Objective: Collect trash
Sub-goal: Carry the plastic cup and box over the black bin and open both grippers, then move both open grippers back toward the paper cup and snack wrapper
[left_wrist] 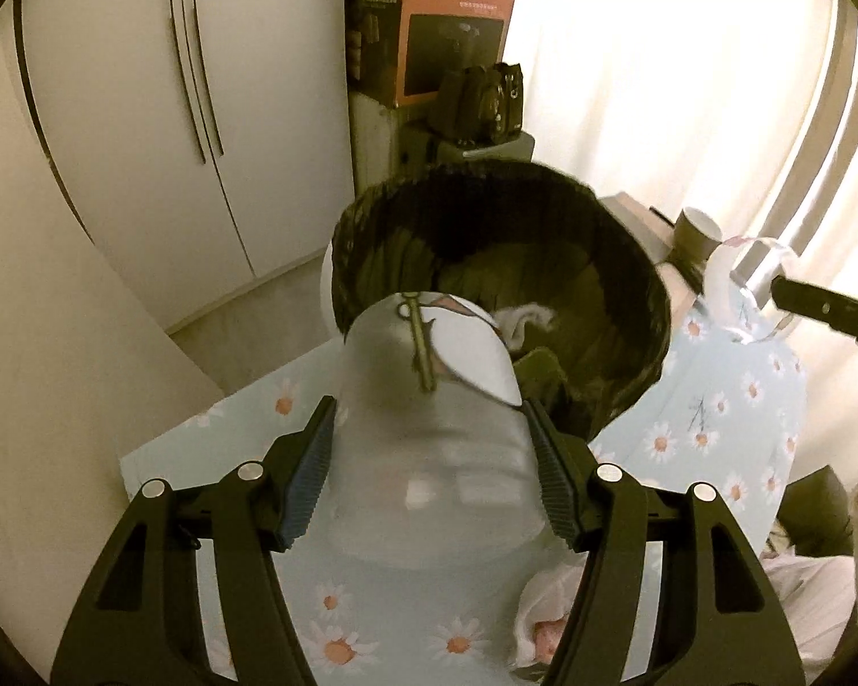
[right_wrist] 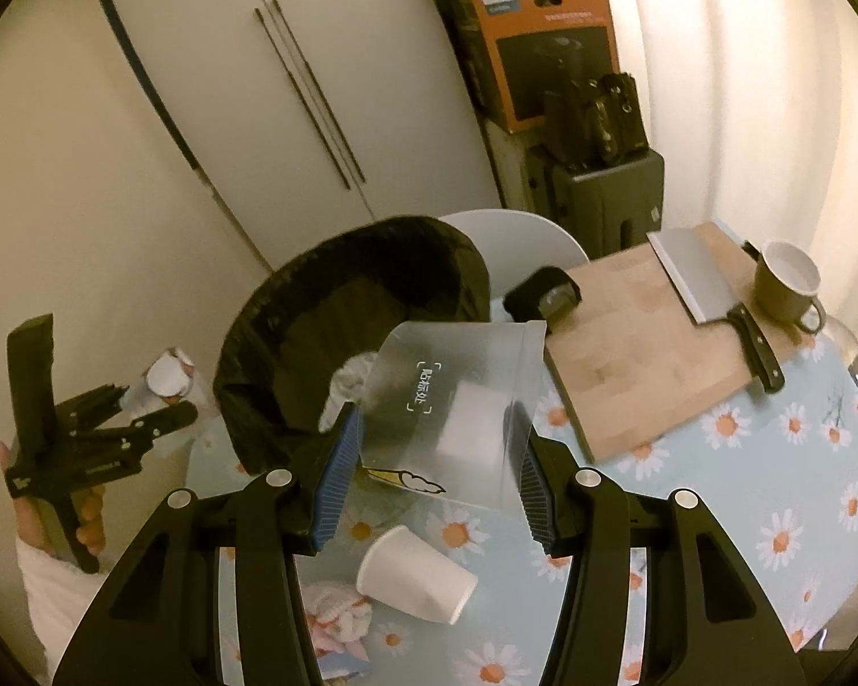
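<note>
My left gripper (left_wrist: 429, 417) is shut on a clear plastic cup (left_wrist: 429, 446) with a straw and peeled white lid (left_wrist: 469, 354), held near the rim of the black-bagged trash bin (left_wrist: 612, 263). My right gripper (right_wrist: 435, 429) is shut on a clear plastic packet (right_wrist: 457, 394) with white printed characters, held over the table beside the bin (right_wrist: 292, 343). The bin holds crumpled white tissue (right_wrist: 352, 374). A white paper cup (right_wrist: 414, 574) lies on its side on the floral tablecloth (right_wrist: 772, 491) below the right gripper. The left gripper shows in the right wrist view (right_wrist: 154, 417).
A wooden cutting board (right_wrist: 646, 343) with a cleaver (right_wrist: 698, 280) and a mug (right_wrist: 786, 280) sits at the right. Crumpled tissue (right_wrist: 337, 609) lies near the table's front. A white cabinet (right_wrist: 257, 114) and stacked boxes (right_wrist: 549, 40) stand behind.
</note>
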